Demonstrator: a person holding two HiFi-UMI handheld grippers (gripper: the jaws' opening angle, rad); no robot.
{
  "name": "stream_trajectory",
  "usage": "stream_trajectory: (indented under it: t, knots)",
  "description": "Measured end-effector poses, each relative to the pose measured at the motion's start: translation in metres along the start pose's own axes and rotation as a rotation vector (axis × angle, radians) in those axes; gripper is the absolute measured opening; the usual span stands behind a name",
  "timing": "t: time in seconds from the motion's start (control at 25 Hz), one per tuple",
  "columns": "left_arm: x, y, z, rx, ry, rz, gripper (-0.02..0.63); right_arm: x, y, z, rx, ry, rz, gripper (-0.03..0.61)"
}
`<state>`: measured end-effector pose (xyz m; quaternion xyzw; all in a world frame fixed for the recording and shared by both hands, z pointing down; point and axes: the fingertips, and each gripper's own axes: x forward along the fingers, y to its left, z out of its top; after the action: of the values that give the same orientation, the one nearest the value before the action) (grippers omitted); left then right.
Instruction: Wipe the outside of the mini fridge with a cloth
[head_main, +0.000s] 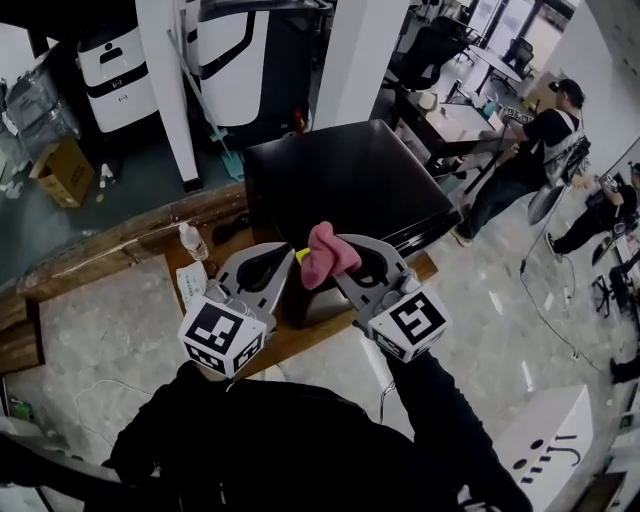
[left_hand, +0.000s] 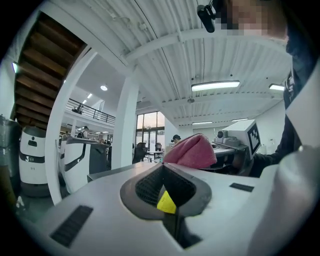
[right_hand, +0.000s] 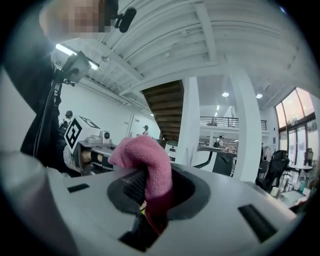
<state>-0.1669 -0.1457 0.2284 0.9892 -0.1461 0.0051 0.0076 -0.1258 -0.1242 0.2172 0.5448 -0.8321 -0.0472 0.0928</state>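
Observation:
The black mini fridge (head_main: 340, 180) stands on a wooden platform just ahead of me, seen from above in the head view. Both grippers are held close to my chest and tilted upward, short of the fridge. My right gripper (head_main: 345, 262) (right_hand: 150, 195) is shut on a pink cloth (head_main: 328, 255) (right_hand: 145, 160), which bunches up above its jaws. My left gripper (head_main: 262, 270) (left_hand: 167, 192) sits beside it, shut, with no cloth in its jaws. The pink cloth (left_hand: 190, 150) also shows beyond the left jaws.
A water bottle (head_main: 193, 241) and a paper lie on the wooden platform (head_main: 120, 250) left of the fridge. A white pillar (head_main: 165, 90), white machines (head_main: 115, 70) and a cardboard box (head_main: 62, 170) stand behind. People (head_main: 530, 150) work at desks far right.

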Motion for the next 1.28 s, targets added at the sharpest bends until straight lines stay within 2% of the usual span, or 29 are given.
stream_trajectory:
  t: [0.28,0.6,0.76,1.0,1.12,1.28]
  knots:
    - [0.040,0.071,0.014,0.021,-0.022,0.087,0.006,0.069,-0.061,0.007,-0.124,0.063,0.036,0.081]
    - [0.077,0.130,0.028,0.019,-0.044,0.265,0.006,0.148,-0.114,0.016,-0.356,0.130,0.191,0.081]
    - [0.080,0.149,0.031,0.001,-0.059,0.364,0.006,0.193,-0.127,0.003,-0.497,0.199,0.293,0.081]
    - [0.085,0.167,0.014,0.009,0.003,0.477,0.006,0.251,-0.133,-0.039,-0.771,0.300,0.428,0.080]
    - [0.083,0.174,0.005,0.000,0.024,0.521,0.006,0.276,-0.124,-0.063,-0.821,0.346,0.500,0.080]
    - [0.088,0.172,0.001,0.000,0.041,0.546,0.006,0.293,-0.119,-0.093,-0.809,0.399,0.554,0.077]
